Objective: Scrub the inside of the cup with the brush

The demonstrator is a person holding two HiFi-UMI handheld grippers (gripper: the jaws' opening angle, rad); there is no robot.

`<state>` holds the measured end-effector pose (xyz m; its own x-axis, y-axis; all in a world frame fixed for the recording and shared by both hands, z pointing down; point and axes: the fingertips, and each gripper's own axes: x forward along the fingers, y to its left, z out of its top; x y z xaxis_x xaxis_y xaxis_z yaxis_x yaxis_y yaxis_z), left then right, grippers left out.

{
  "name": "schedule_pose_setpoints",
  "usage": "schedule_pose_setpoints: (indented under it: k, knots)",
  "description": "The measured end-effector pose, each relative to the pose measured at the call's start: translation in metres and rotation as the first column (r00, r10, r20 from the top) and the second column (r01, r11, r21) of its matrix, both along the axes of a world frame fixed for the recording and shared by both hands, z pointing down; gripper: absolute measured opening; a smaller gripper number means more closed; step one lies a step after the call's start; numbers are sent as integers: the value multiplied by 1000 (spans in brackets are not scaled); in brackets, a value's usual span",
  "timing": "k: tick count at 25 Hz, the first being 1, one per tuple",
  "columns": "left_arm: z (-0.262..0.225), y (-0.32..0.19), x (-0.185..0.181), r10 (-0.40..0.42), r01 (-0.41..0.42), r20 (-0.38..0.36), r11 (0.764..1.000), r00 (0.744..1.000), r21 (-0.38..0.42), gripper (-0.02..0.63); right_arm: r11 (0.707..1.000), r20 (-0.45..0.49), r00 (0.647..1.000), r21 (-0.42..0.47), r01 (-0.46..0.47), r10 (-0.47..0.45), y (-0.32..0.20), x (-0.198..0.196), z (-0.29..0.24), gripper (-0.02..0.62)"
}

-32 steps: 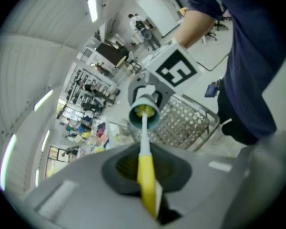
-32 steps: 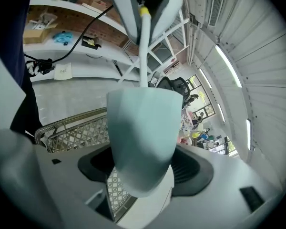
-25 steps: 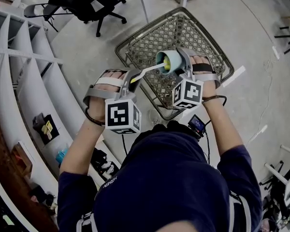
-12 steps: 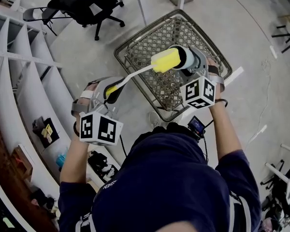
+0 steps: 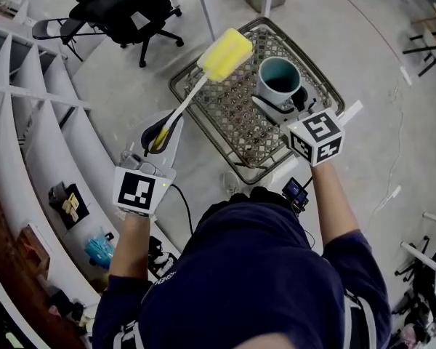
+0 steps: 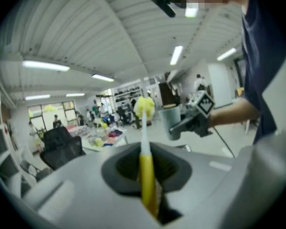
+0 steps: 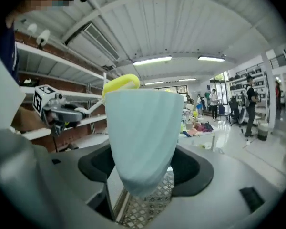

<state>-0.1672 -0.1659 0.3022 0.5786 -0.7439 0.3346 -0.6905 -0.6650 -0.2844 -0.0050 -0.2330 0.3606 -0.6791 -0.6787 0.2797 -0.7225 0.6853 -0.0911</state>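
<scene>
My left gripper [image 5: 160,135] is shut on the yellow handle of a brush [image 5: 185,102], whose white stem runs up to a yellow sponge head [image 5: 224,53]. The sponge is out of the cup and to its left. In the left gripper view the brush [image 6: 145,151] stands upright between the jaws, with the cup [image 6: 170,121] held to its right. My right gripper [image 5: 276,105] is shut on a pale blue cup [image 5: 278,82], upright, its dark inside showing. In the right gripper view the cup [image 7: 142,137] fills the middle, the sponge [image 7: 119,83] peeking behind its rim.
A metal mesh basket [image 5: 236,111] stands on the floor below both tools. A black office chair [image 5: 120,6] is at the upper left. White curved shelves [image 5: 36,144] holding small items run along the left. People and tables stand far off [image 7: 214,106].
The sponge was inside the cup a second ago; the left gripper has pulled it out and swung it up to the left. The right gripper turned the cup's mouth upward.
</scene>
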Motion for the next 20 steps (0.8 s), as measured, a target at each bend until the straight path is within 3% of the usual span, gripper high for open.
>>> schedule_pose_setpoints:
  k: [2,10,15,20]
  knots:
    - [14,8,0,-26,23,-70,999,997,-48,28,1000,53,999,-31,1,1,5,0,3,350]
    - [50,30,14,-75,41,-189,983,979,-178,28,986,191,981,-167,-7,40,20,11,26,350]
    - [50,31,12,-95,48,-232,978,968,-202,28,982,241,969,-188,0,46,25,16,22,350]
    - [50,31,12,-106,49,-256,975,961,-217,28,983,233,972,-182,9,35,28,15,21,350]
